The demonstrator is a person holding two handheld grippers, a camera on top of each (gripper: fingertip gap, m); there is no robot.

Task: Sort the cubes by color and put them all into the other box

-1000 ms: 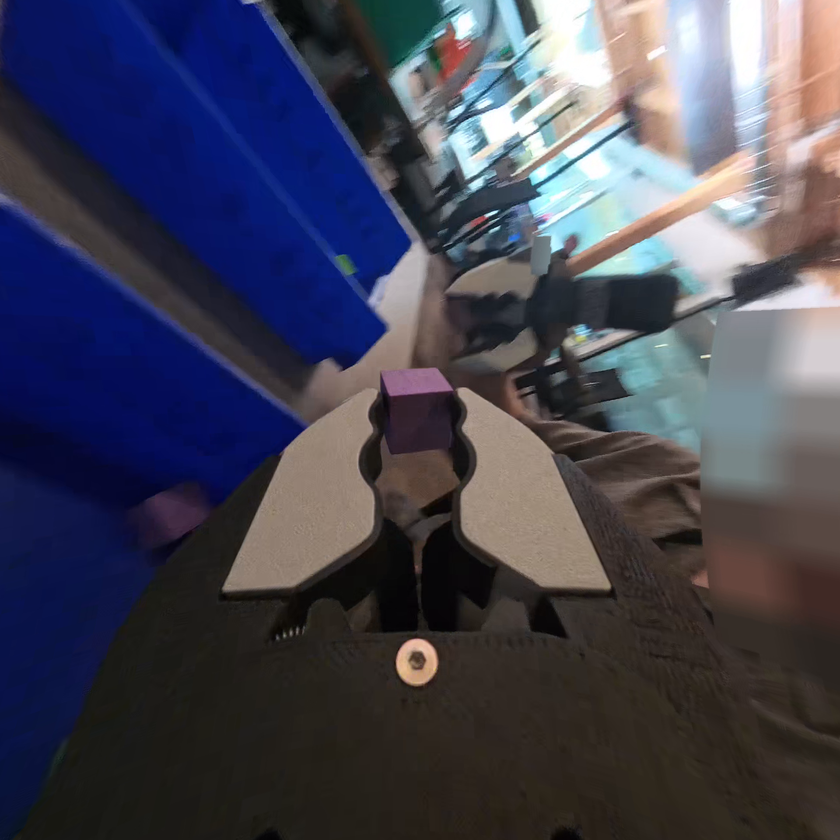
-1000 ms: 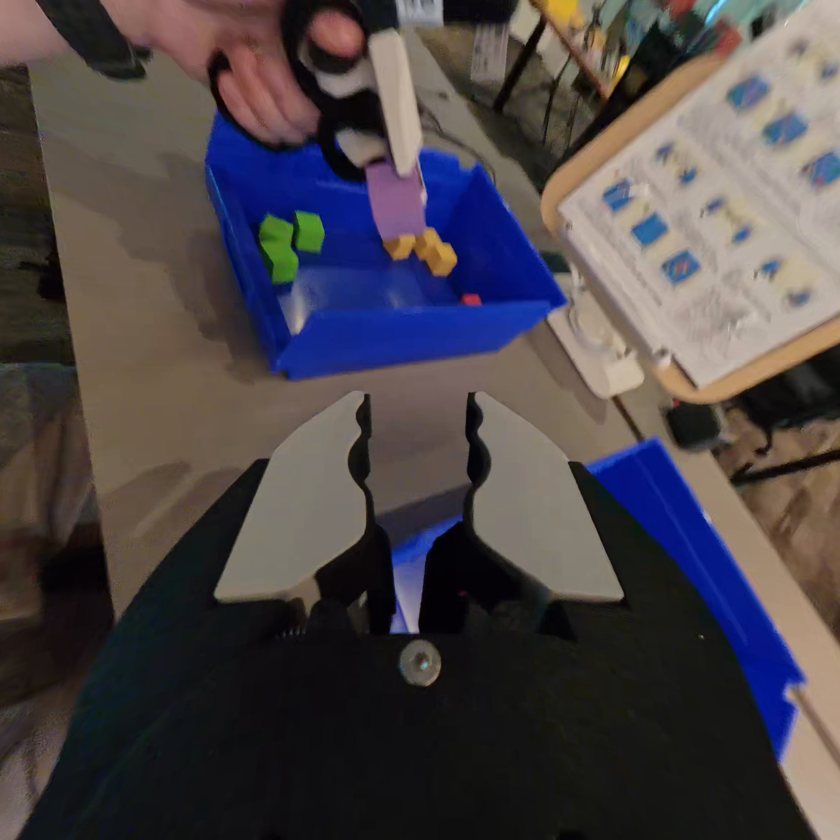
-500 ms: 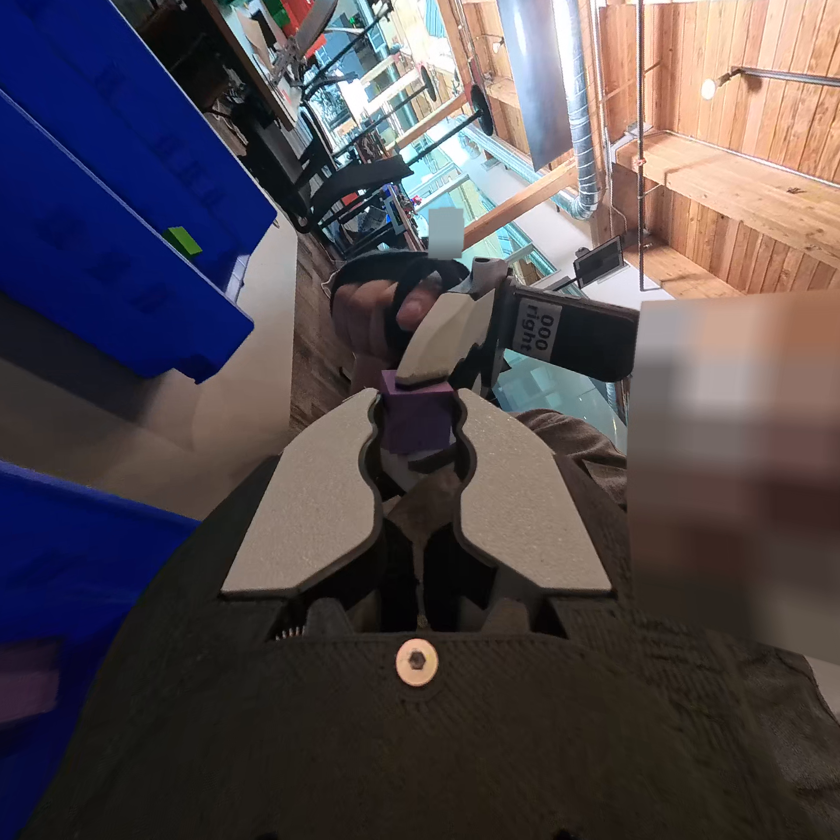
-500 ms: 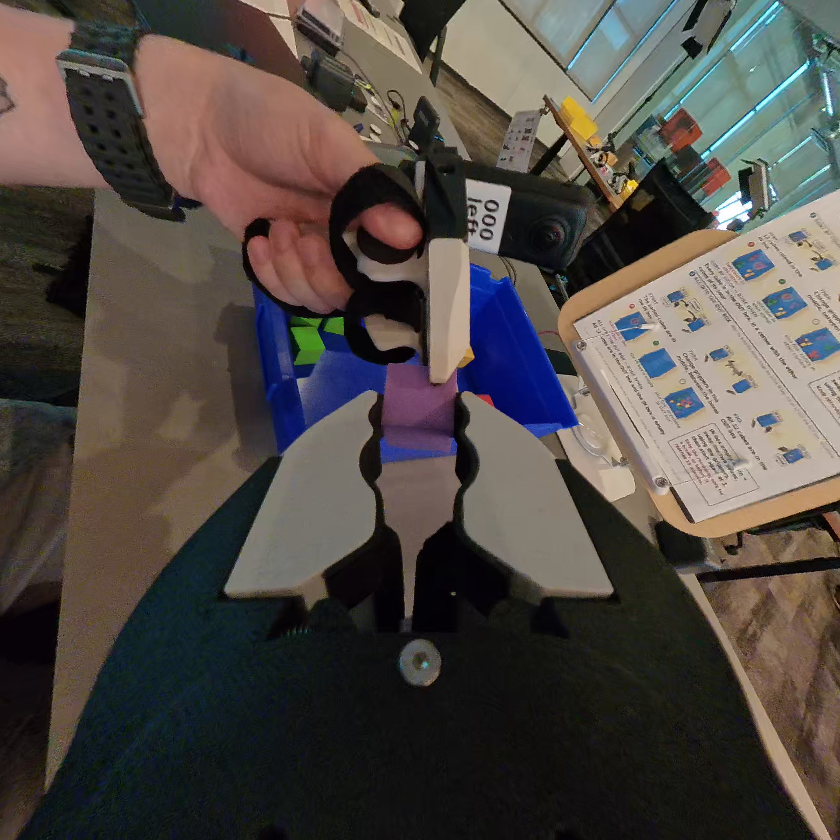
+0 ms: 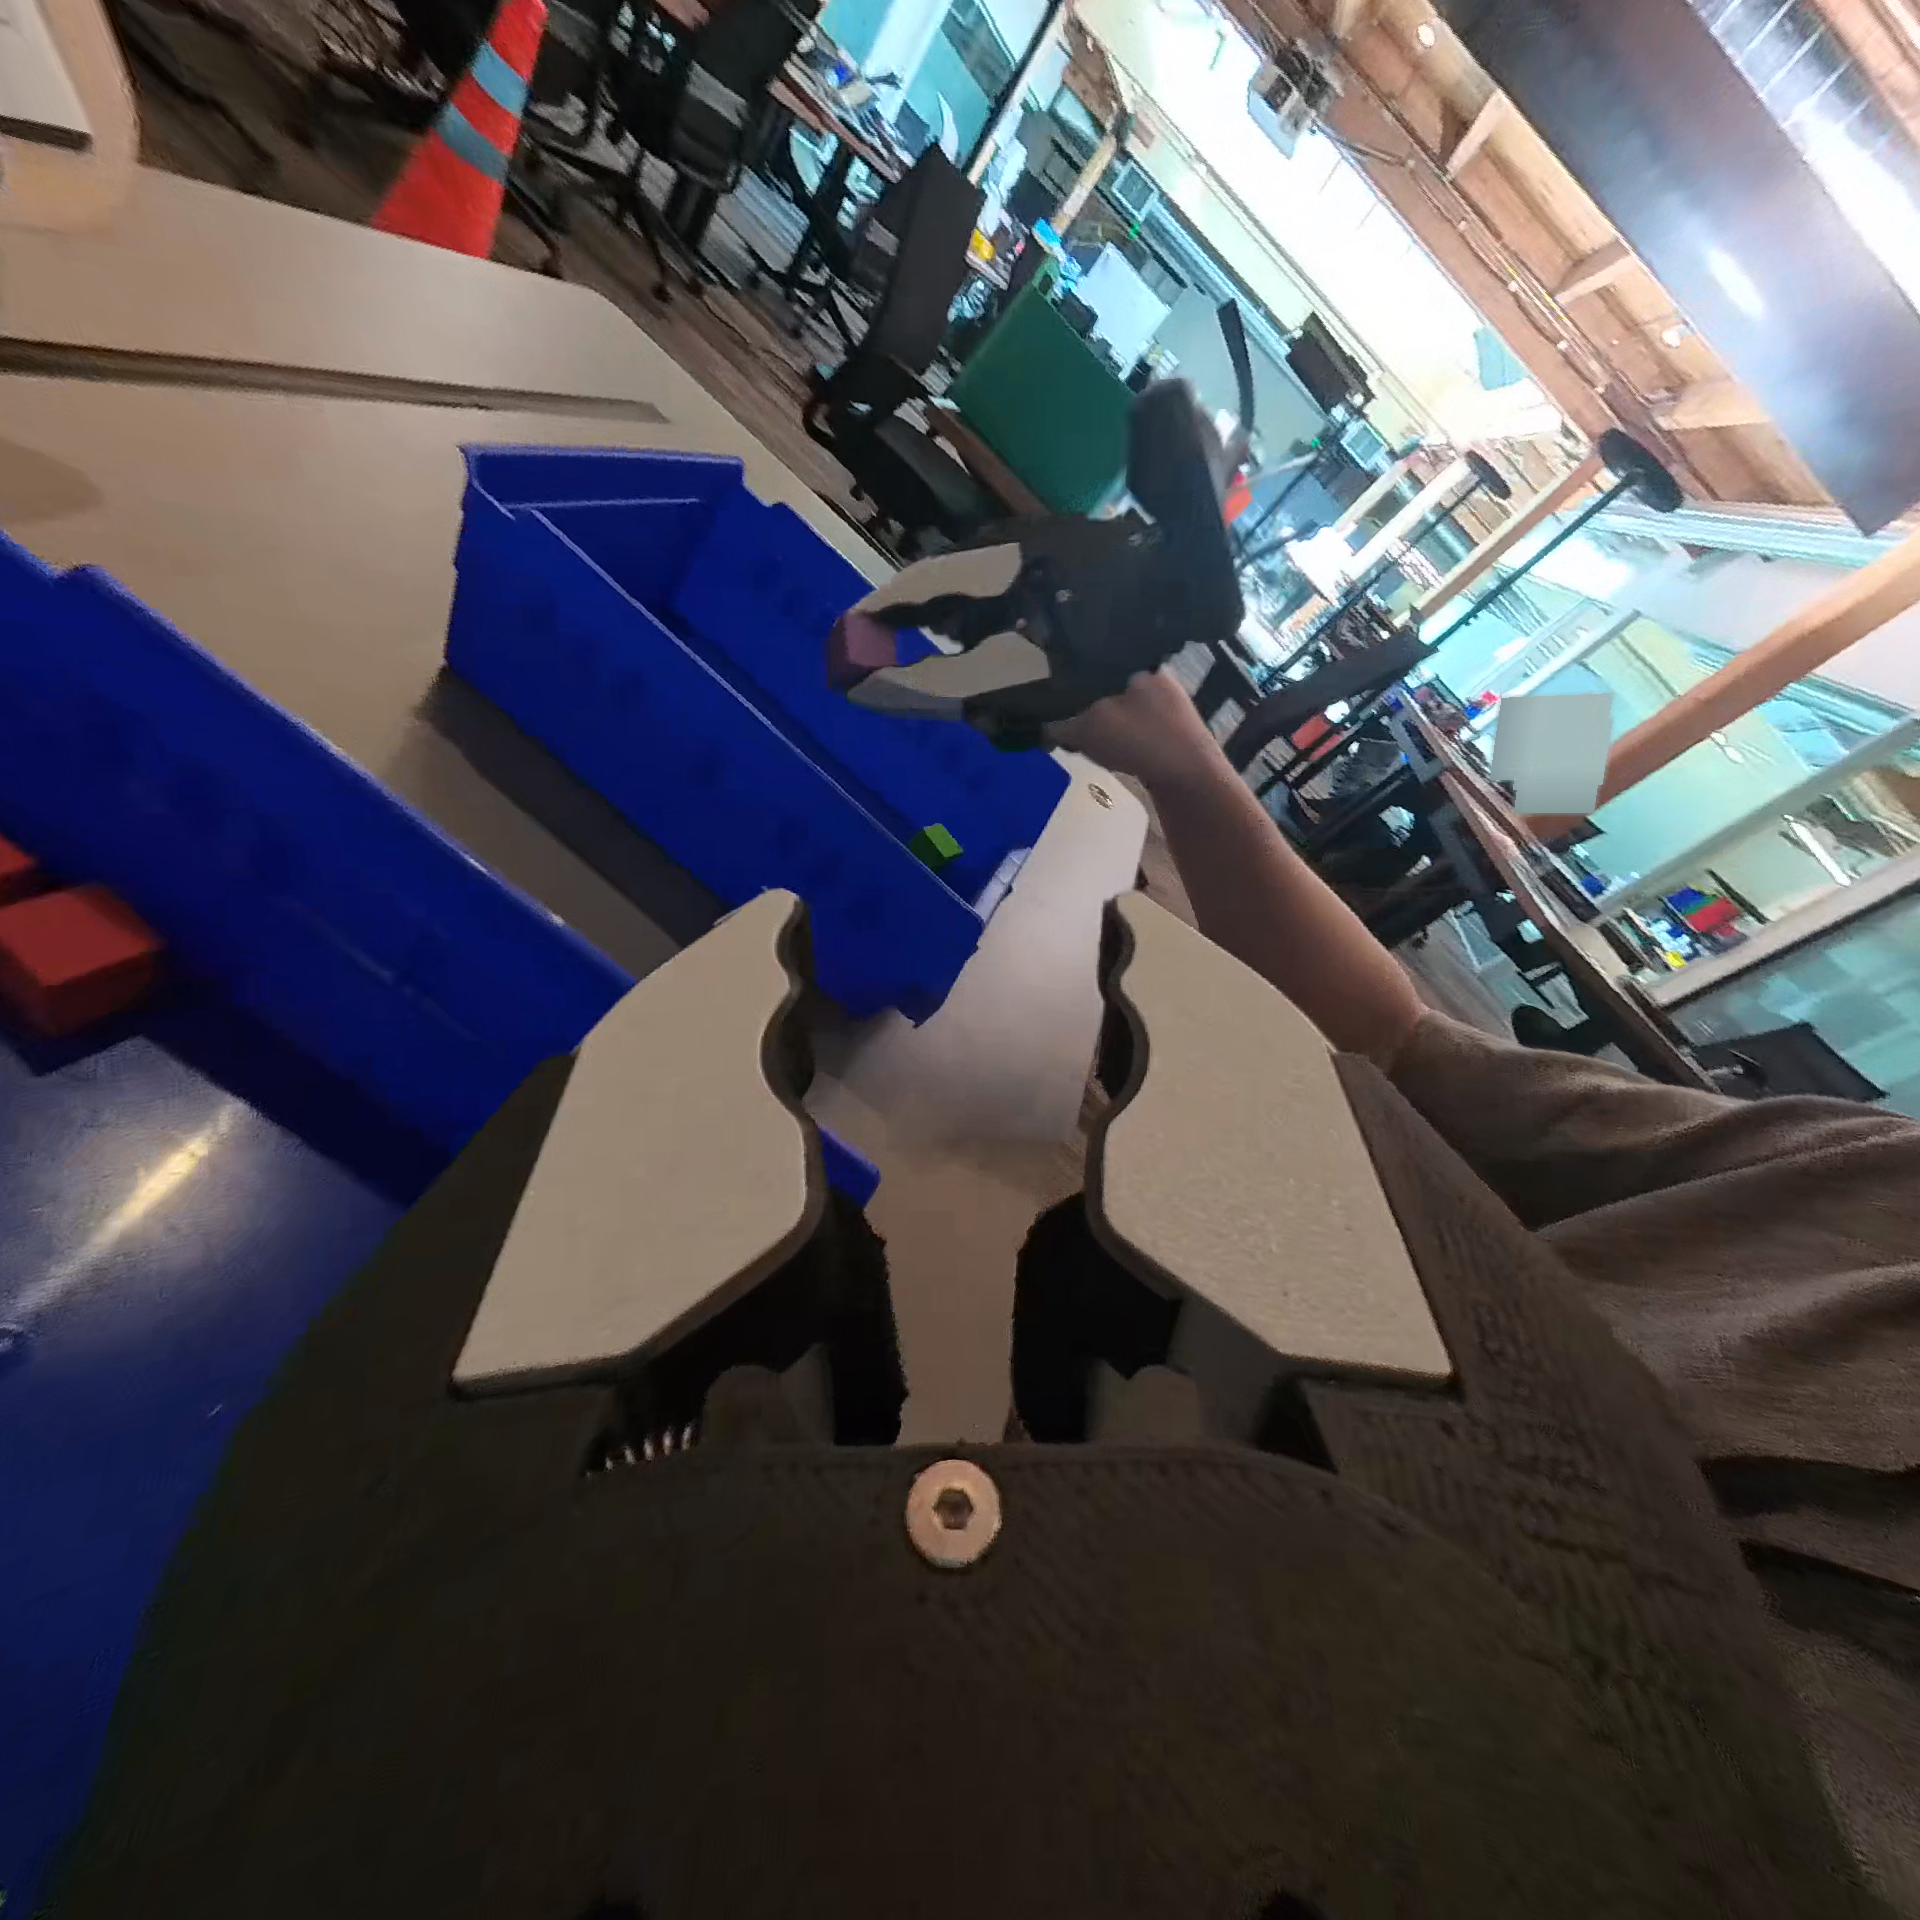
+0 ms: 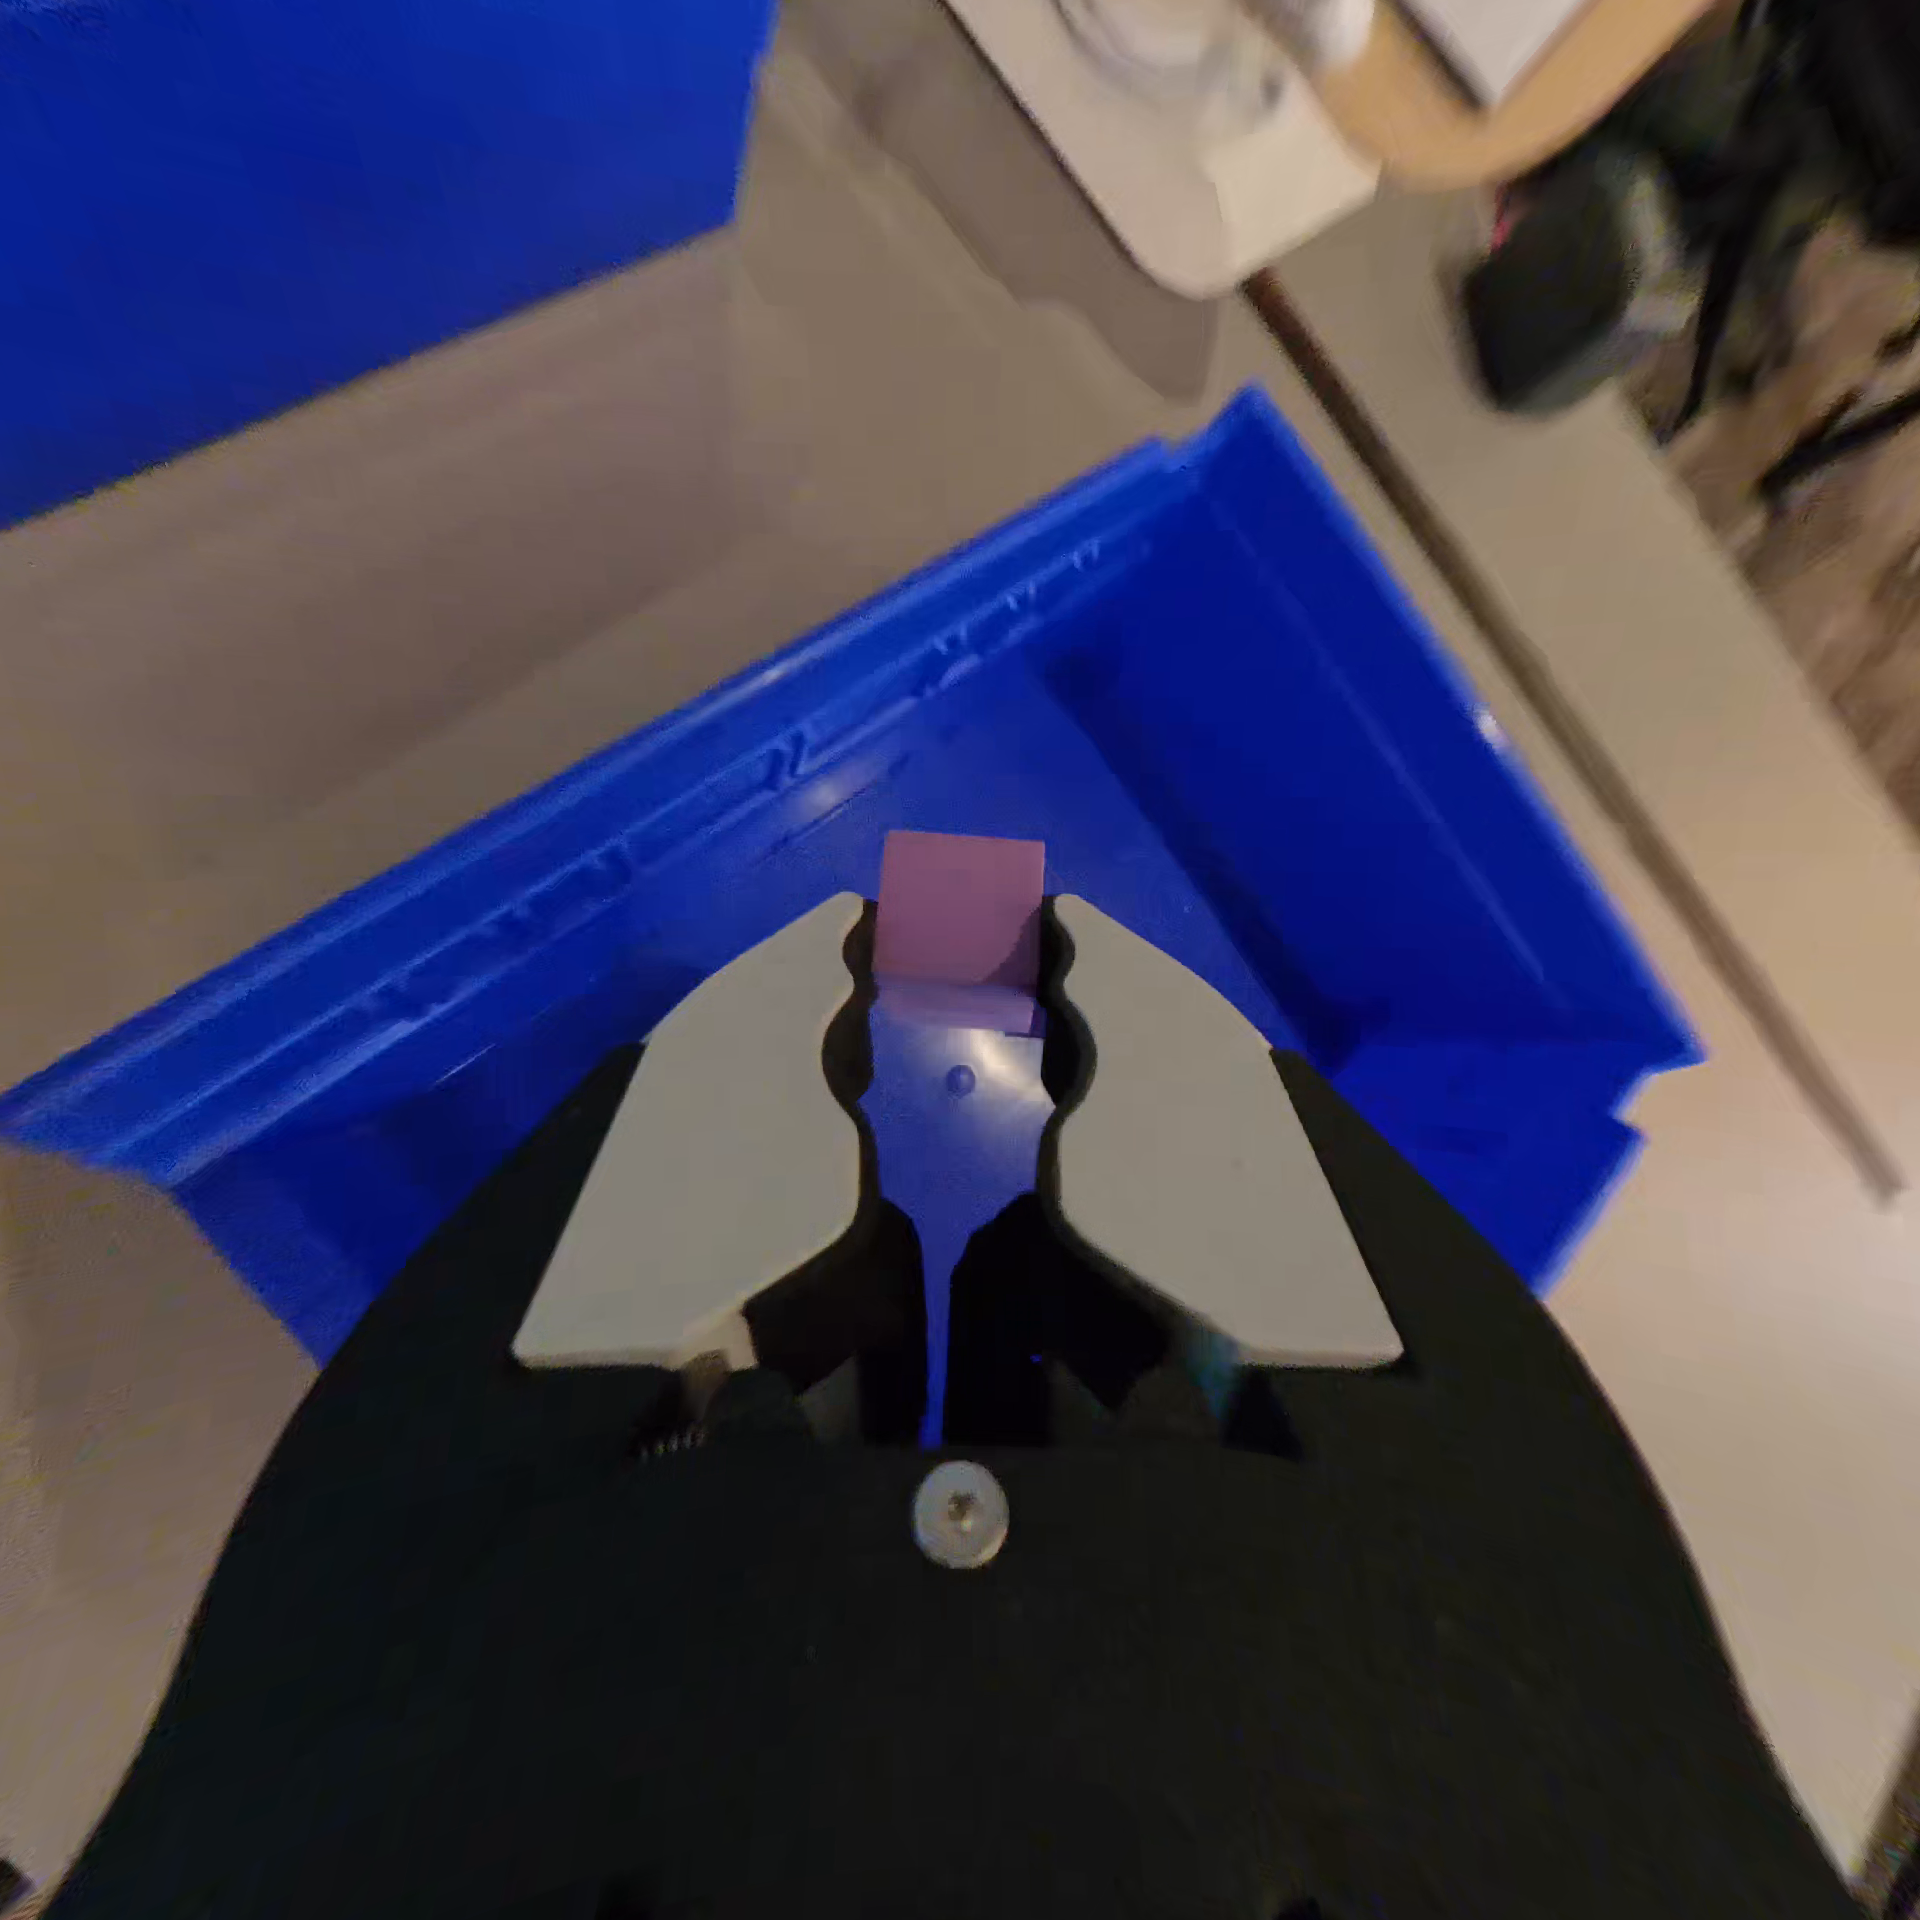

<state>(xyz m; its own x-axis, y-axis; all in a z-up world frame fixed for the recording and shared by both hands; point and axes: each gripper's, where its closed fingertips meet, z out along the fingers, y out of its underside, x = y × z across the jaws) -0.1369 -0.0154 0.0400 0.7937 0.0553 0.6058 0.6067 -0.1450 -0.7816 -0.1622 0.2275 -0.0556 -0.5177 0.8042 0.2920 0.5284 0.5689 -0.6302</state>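
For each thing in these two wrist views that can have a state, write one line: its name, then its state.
left gripper: open, empty.
right gripper: shut on purple block, over a blue bin.
purple block: clamped between the fingertips, off the bin floor.
blue bin: open-topped, no loose blocks visible.
far blue bin: holds a green block.
near blue bin: holds red blocks.

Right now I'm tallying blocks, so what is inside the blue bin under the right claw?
The right claw, shut on a purple block, hangs over the blue bin. The bare blue floor shows between its fingers; the claw body covers the rest of the near floor, so blocks there cannot be ruled out.
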